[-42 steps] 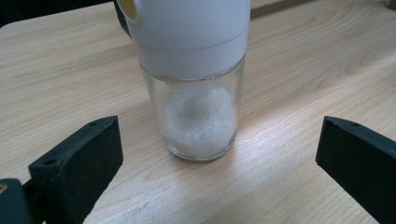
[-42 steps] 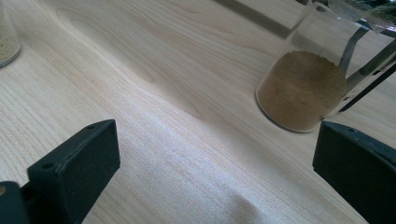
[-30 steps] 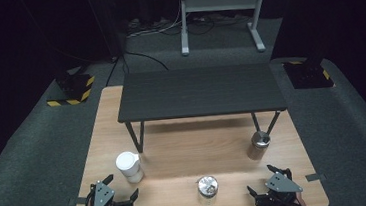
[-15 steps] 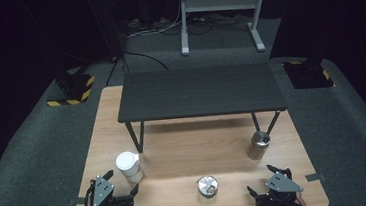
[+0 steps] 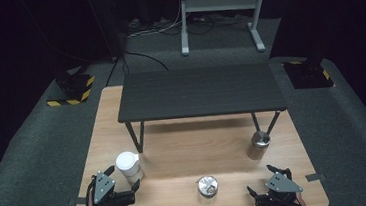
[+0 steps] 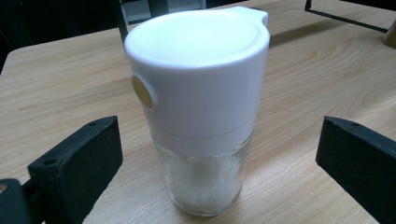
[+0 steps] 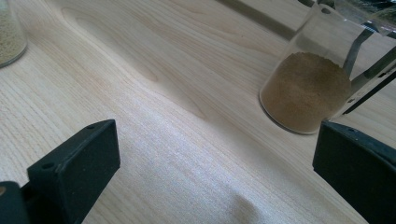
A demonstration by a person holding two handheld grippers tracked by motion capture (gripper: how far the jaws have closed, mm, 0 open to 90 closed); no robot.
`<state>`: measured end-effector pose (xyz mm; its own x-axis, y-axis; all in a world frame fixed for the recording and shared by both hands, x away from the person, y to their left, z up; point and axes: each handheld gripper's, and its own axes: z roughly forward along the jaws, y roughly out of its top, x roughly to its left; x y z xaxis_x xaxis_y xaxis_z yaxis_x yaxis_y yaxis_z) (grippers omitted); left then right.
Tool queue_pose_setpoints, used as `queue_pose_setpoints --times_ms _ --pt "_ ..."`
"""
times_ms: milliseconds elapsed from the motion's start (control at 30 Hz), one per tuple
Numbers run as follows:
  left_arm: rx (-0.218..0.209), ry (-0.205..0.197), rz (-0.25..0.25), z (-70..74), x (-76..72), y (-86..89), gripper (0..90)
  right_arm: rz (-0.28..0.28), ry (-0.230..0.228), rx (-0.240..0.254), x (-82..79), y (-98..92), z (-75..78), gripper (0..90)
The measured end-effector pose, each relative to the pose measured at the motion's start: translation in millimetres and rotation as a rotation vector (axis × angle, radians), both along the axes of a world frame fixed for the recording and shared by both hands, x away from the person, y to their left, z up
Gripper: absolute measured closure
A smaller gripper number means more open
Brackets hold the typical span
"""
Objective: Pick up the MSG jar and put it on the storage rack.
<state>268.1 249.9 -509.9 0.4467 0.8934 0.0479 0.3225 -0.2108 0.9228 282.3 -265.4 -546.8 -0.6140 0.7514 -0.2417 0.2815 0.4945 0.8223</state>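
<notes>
A glass jar with a white flip lid, holding white grains, stands at the table's front left. My left gripper is open just in front of it, with a jaw on either side and neither touching it. My right gripper is open over bare wood at the front right. Ahead of it stands a jar of brown powder with a metal lid. A silver-lidded jar with pale grains sits between the two grippers.
A low dark shelf on thin metal legs stands across the middle of the wooden table. The brown-powder jar is by the shelf's right legs. Dark carpet surrounds the table, with a metal stand frame beyond it.
My left gripper has moved slightly forward toward the white-lidded jar. The right gripper and the jars have stayed in place.
</notes>
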Motion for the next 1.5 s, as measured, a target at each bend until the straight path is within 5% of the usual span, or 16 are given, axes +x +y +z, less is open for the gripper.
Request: queue_pose_setpoints --times_ms 667,1033,1500 --pt "-0.045 -0.002 0.017 -6.1 10.7 -1.4 1.7 0.002 0.001 0.002 0.5 -0.3 0.1 0.0" --pt "-0.091 -0.026 0.034 -7.9 15.2 -1.5 8.1 -0.01 0.021 -0.015 1.4 -0.1 -0.3 0.0" --pt "-0.08 -0.063 0.049 -10.5 19.0 -6.5 22.0 -0.006 0.025 -0.026 1.5 0.4 -0.6 0.0"
